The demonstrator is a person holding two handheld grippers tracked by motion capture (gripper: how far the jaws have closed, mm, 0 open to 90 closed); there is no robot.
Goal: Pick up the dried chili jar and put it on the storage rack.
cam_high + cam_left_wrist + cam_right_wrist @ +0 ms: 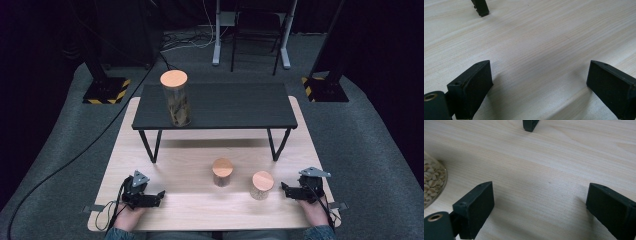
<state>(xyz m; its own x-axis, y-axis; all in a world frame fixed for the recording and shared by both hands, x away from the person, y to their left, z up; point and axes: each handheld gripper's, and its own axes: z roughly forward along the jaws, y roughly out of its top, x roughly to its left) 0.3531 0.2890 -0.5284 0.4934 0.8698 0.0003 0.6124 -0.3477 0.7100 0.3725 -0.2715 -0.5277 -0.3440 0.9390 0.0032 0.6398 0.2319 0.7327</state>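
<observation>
A tall clear jar with a wooden lid point(175, 98) stands on the left part of a low black table point(240, 107). Two short wooden-lidded jars stand on the light wooden board point(190, 165) in front: a darker one point(222, 172) in the middle and a lighter one point(262, 185) to its right, its glass base point(432, 182) holding pale nuts. My left gripper point(159, 196) rests at the board's near left, open, with bare wood between the jaws point(539, 80). My right gripper point(284, 189) lies at the near right beside the lighter jar, open as well point(539, 200).
The black table's feet point(481, 8) point(531, 125) stand on the board ahead of each gripper. A cable runs across the grey carpet point(60, 150) at the left. Stands with yellow-black striped bases point(106, 90) and a chair frame point(252, 35) are behind the table.
</observation>
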